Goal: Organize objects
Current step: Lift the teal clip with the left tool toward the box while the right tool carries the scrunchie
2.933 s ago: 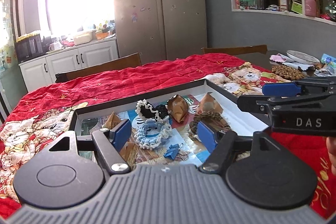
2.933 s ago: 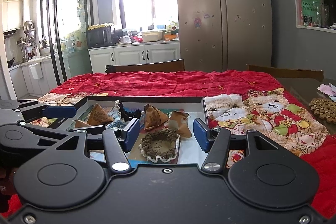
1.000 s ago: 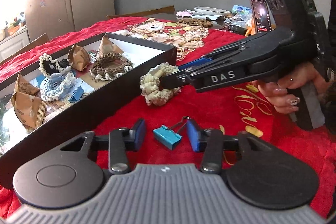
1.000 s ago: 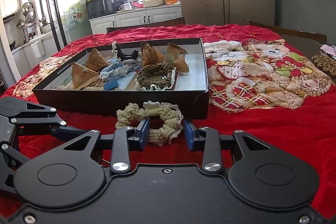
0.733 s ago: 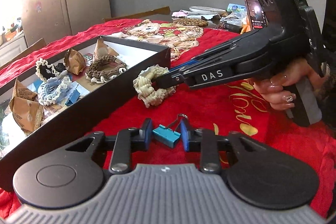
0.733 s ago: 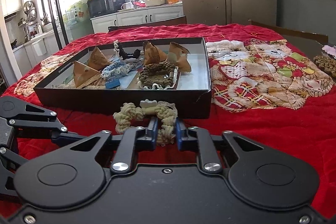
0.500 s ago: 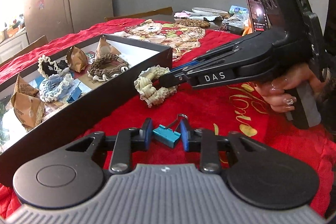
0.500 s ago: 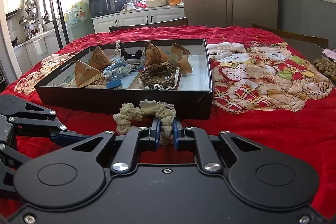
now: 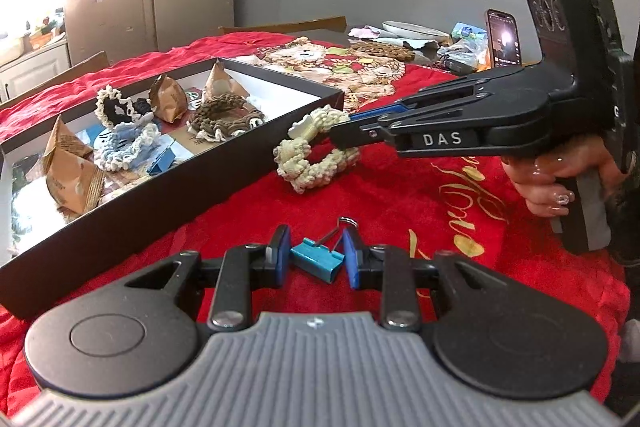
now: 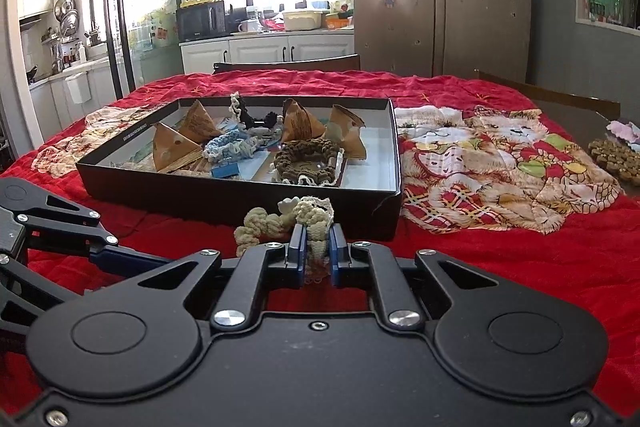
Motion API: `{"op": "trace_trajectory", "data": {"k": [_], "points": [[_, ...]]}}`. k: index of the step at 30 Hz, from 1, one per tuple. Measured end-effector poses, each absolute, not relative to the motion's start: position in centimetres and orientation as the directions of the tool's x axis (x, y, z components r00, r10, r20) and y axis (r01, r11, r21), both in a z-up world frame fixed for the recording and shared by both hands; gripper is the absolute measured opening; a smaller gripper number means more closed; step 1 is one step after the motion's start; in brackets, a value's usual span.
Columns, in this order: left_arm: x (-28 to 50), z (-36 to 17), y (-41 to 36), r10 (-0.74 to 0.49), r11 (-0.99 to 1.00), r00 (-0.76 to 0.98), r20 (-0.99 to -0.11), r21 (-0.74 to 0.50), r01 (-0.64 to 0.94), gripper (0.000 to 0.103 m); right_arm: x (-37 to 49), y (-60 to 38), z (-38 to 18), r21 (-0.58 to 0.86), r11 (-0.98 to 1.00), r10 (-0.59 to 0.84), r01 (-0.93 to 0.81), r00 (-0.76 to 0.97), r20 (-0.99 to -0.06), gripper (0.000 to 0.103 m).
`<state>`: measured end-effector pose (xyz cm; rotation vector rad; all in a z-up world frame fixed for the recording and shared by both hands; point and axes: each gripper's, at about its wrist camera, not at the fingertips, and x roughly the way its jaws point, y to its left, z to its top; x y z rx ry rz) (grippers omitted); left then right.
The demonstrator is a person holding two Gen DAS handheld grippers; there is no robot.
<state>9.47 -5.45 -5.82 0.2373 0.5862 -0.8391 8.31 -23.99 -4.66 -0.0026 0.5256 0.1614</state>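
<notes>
A small blue binder clip lies on the red cloth with my left gripper shut on it, both blue pads against its sides. To its right, my right gripper is shut on a cream crocheted scrunchie, held just off the cloth in front of the black box. From the left wrist the same scrunchie hangs at the tip of the right gripper, beside the box's near wall. Inside the box lie brown paper pyramids, a blue scrunchie, a brown scrunchie and another blue clip.
A person's hand grips the right tool's handle. A phone, a plate and clutter sit at the far right of the table. A patterned cloth lies right of the box. Chairs, a fridge and kitchen counters stand behind.
Both grippers went from open to shut: the left closed on the blue clip, the right on the cream scrunchie, which has since lifted slightly. Earlier both hovered over the box.
</notes>
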Motion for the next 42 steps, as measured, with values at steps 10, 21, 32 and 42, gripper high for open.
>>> {"op": "trace_trajectory", "data": {"k": [10,21,32,42], "points": [[9.5,-5.1,-4.8,-0.615,0.687,0.549,-0.566,-0.042,0.726,0.032,7.2,-23.5,-3.2,0.013,0.983,0.166,-0.18,0.872,-0.461,0.011],[9.4,-3.5,-3.6,-0.594,0.732,0.591,-0.546,-0.062,0.678,0.032,6.2,-22.5,-1.2,-0.008,0.977,0.192,-0.214,0.891,-0.411,0.011],[9.6,-1.7,-1.9,-0.569,0.771,0.648,-0.506,-0.056,0.634,0.032,6.2,-21.8,0.9,-0.026,0.971,0.212,-0.237,0.908,-0.361,0.011],[11.9,0.6,-0.7,-0.5,0.835,0.732,-0.462,-0.034,0.549,0.032,8.8,-20.9,2.8,-0.024,0.971,0.216,-0.238,0.917,-0.336,0.011]]}}
